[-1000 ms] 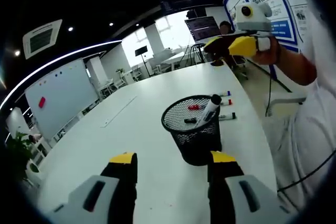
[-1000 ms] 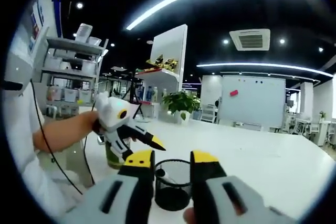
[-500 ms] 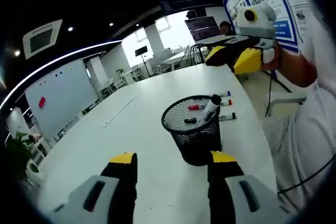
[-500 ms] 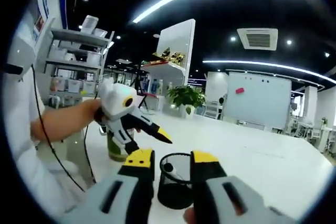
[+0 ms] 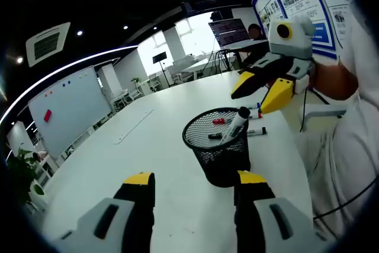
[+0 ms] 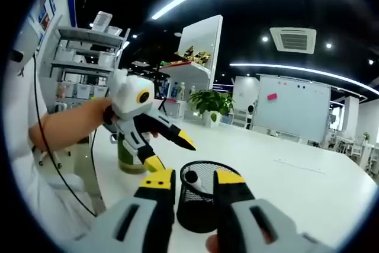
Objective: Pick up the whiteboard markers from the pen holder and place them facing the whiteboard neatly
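On the white desk (image 5: 177, 146), in the left gripper view, the mesh pen holder (image 5: 218, 145) stands just ahead of the left hand-held gripper (image 5: 195, 182), jaws wide and empty. A marker (image 5: 235, 125) leans up-right inside; the right hand-held gripper (image 5: 260, 90) hangs open above it, nearer.

In the right gripper view, the pen holder (image 6: 198, 205) sits between the right hand-held gripper's spread yellow tips.

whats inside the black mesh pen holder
In the pen holder, one white marker with a black cap leans on the rim, with a red marker and a black one lower down. The mesh hides the bottom.
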Demonstrator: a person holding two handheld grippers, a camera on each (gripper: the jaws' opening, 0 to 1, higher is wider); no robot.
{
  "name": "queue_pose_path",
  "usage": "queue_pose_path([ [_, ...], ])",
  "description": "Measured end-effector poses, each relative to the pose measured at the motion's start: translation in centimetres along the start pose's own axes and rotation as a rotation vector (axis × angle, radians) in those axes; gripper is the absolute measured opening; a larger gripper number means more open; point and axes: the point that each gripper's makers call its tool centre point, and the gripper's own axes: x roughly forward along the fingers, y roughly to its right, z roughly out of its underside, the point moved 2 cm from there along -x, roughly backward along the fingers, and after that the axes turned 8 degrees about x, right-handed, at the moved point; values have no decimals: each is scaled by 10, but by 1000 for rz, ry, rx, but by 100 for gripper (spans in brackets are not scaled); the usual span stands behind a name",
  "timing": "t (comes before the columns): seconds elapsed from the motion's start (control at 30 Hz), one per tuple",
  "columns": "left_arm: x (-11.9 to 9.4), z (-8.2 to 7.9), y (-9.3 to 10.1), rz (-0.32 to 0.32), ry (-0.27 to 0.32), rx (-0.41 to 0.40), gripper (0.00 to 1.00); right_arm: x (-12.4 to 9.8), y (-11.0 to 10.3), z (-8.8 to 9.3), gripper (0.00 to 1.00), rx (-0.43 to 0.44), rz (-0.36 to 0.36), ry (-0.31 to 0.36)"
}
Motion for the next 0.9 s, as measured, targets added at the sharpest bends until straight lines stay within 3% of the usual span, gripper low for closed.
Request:
queue_pose_path([
  [0.63,-1,-3,2,-5,6,-2,55,9,-6,7,20,18,1,19],
  [0.9,-1,-4,4,-4,8,-2,55,12,-6,10,13,10,6,8],
])
